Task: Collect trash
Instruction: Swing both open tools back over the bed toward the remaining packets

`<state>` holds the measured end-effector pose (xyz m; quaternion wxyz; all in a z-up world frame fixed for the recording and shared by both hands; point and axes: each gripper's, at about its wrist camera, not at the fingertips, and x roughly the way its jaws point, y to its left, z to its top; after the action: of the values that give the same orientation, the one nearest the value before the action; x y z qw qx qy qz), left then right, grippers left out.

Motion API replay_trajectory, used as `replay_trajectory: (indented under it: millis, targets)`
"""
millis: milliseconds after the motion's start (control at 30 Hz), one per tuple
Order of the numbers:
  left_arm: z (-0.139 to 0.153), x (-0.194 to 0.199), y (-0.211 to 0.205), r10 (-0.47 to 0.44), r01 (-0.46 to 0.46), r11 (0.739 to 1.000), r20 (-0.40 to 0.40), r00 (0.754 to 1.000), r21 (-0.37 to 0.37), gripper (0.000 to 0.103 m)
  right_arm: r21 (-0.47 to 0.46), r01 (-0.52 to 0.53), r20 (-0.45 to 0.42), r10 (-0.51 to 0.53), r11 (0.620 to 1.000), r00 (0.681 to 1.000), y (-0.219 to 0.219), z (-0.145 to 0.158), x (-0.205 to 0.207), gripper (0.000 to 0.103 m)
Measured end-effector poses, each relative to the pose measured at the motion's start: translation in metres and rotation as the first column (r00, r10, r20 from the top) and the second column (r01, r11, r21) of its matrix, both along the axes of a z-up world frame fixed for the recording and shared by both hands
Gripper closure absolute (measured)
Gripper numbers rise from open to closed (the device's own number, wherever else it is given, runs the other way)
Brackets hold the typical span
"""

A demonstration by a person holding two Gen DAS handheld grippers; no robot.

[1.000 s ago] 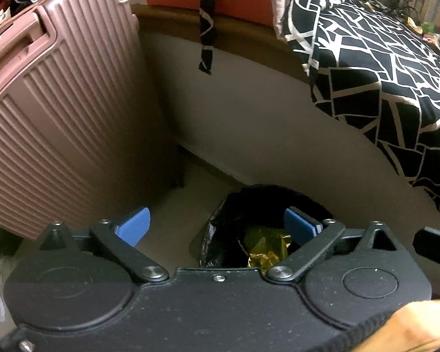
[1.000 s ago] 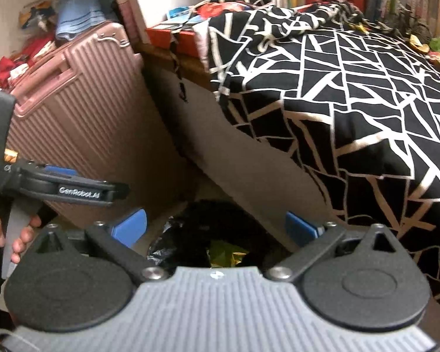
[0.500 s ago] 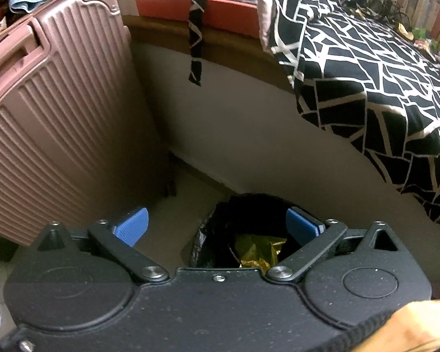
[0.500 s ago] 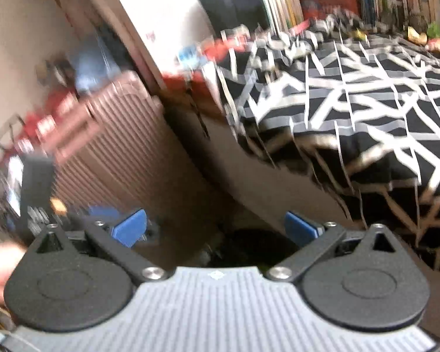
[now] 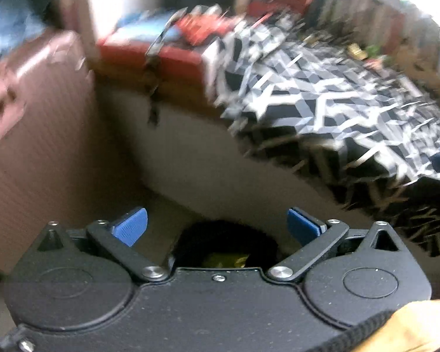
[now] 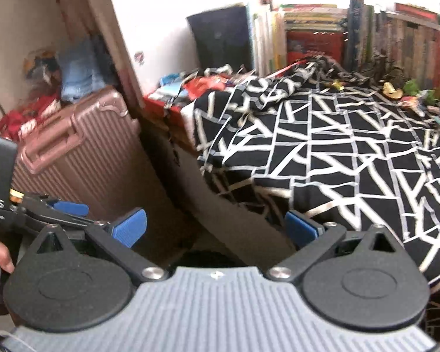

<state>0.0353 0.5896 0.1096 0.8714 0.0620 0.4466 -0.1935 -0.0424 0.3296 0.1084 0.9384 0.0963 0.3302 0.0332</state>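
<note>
Left wrist view: your left gripper [image 5: 217, 227] is spread empty above the upward-facing bin [image 5: 224, 242]; your right gripper [image 6: 215, 227] likewise.

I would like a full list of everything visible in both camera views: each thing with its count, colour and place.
Suitcase: one, pink, upright left of bed.
Blanket: one, black with white lines, over the bed.
Trash bin: one, black bag lining, on the floor below the left gripper.
Wrapper: one, yellow, inside bin.
Books: many, mixed colours, behind the bed.
Litter: several bits, yellow and green, far side of the bed.
Left gripper: one, black, blue fingers open.
Right gripper: one, grey and black, blue fingers open.
</note>
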Motion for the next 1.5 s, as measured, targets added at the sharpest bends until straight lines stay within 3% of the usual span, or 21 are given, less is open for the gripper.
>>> replay_trajectory:
  millis: [200,333,433,500,567,700,767,833,967,1133,1200,1300,1433,1500]
  targets:
    - [0.075,0.011,-0.040,-0.104,0.112,0.992,0.131,0.986,-0.059,0.000,0.054,0.089,0.050,-0.092,0.995,0.994,-0.055,0.050,-0.009,0.000]
    - [0.123,0.017,-0.079,-0.186,0.202,0.978,0.204,0.961,-0.061,0.000,0.062,0.155,0.092,-0.160,0.986,0.983,-0.096,0.090,-0.010,0.000]
    - [0.167,0.024,-0.107,-0.248,0.279,0.954,0.237,0.939,-0.111,0.000,0.072,0.158,0.154,-0.167,0.985,0.974,-0.128,0.133,-0.009,0.000]
    - [0.199,0.033,-0.126,-0.308,0.358,0.919,0.263,0.914,-0.168,0.000,0.066,0.128,0.200,-0.139,0.990,0.970,-0.147,0.161,-0.007,0.000]
    - [0.227,0.042,-0.146,-0.336,0.398,0.901,0.302,0.892,-0.174,0.000,0.045,0.112,0.237,-0.120,0.993,0.964,-0.169,0.188,-0.001,0.000]
    - [0.273,0.059,-0.201,-0.372,0.456,0.882,0.420,0.828,-0.120,0.000,0.016,0.150,0.289,-0.148,0.989,0.946,-0.215,0.225,0.014,0.000]
    - [0.285,0.069,-0.231,-0.381,0.472,0.876,0.454,0.806,-0.102,0.000,-0.011,0.175,0.324,-0.162,0.984,0.932,-0.239,0.237,0.023,0.000]
    - [0.291,0.082,-0.264,-0.379,0.472,0.876,0.467,0.799,-0.097,0.000,-0.057,0.221,0.350,-0.188,0.974,0.918,-0.263,0.242,0.032,0.000]
    - [0.284,0.116,-0.331,-0.354,0.454,0.882,0.464,0.812,-0.123,0.000,-0.154,0.325,0.356,-0.255,0.933,0.899,-0.313,0.232,0.054,0.000]
    - [0.230,0.163,-0.412,-0.347,0.427,0.900,0.449,0.823,-0.086,0.000,-0.282,0.454,0.270,-0.384,0.845,0.883,-0.382,0.191,0.091,0.000]
    - [0.196,0.183,-0.443,-0.364,0.420,0.906,0.410,0.836,-0.054,0.000,-0.276,0.484,0.218,-0.437,0.830,0.873,-0.411,0.163,0.105,0.000]
    - [0.142,0.208,-0.482,-0.388,0.426,0.903,0.322,0.864,-0.057,0.000,-0.192,0.515,0.139,-0.496,0.836,0.857,-0.446,0.117,0.119,0.000]
    - [0.074,0.235,-0.522,-0.405,0.425,0.900,0.173,0.898,-0.098,0.000,-0.207,0.597,0.087,-0.593,0.776,0.801,-0.464,0.050,0.139,0.000]
    - [0.039,0.250,-0.543,-0.390,0.399,0.910,0.089,0.916,-0.113,0.000,-0.200,0.568,0.049,-0.570,0.799,0.820,-0.469,0.019,0.150,0.000]
